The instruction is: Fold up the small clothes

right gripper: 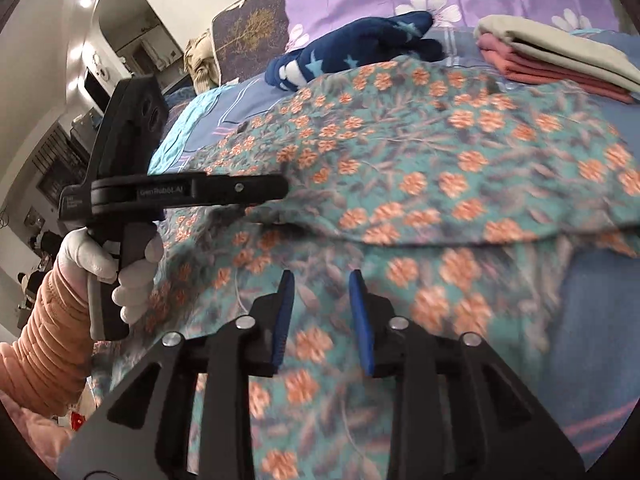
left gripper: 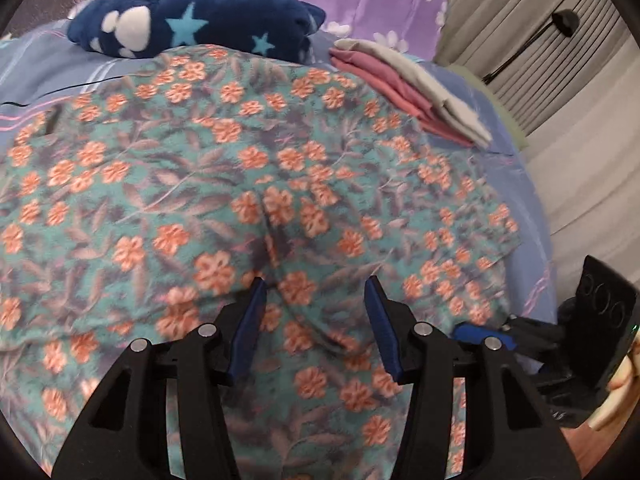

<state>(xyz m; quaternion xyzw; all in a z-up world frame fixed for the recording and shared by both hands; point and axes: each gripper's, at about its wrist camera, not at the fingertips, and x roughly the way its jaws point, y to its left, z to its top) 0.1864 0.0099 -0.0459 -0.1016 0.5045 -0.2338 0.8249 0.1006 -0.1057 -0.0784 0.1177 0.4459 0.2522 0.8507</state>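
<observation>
Bed [left gripper: 532,184]; only right wrist view shows floral garment [right gripper: 460,168] folded over.

Both tongs share one build: matte black plastic linkage arms with triangular cutouts, round silver pivot screws, blue ribbed pads on the fingers. Left tongs [left gripper: 316,328], right tongs [right gripper: 322,316]. From the right wrist view the left unit's side carries white "GenRobot.AI" lettering. The person's left hand [right gripper: 120,268] wears a white glove, with a quilted peach-pink sleeve [right gripper: 48,332].
</observation>
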